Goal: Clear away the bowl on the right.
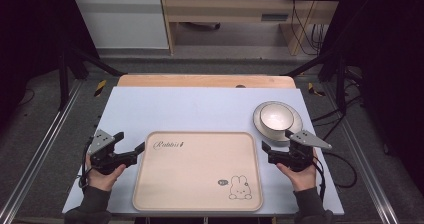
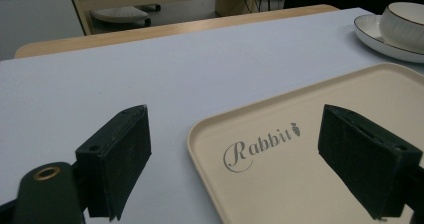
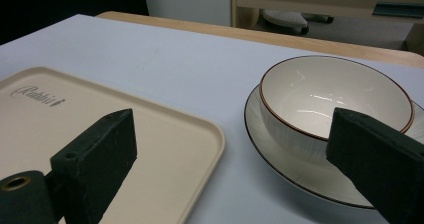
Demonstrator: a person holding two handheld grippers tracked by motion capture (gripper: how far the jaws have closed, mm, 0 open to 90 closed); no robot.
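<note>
My beige tray lies flat at the table's near edge, its long axis running left to right, its rabbit drawing upright toward me. My left hand-held gripper sits spread at its left rim; my right hand-held gripper, spread too, holds nothing beside the glossy, brown-rimmed bowl on its saucer. The tray's smooth rounded corner is cut off in the right gripper view.

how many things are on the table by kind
beige rectangular plastic tray with a rabbit drawing: 1
white ceramic bowl with a brown rim: 1
white ceramic plate under the bowl: 1
total: 3
</note>
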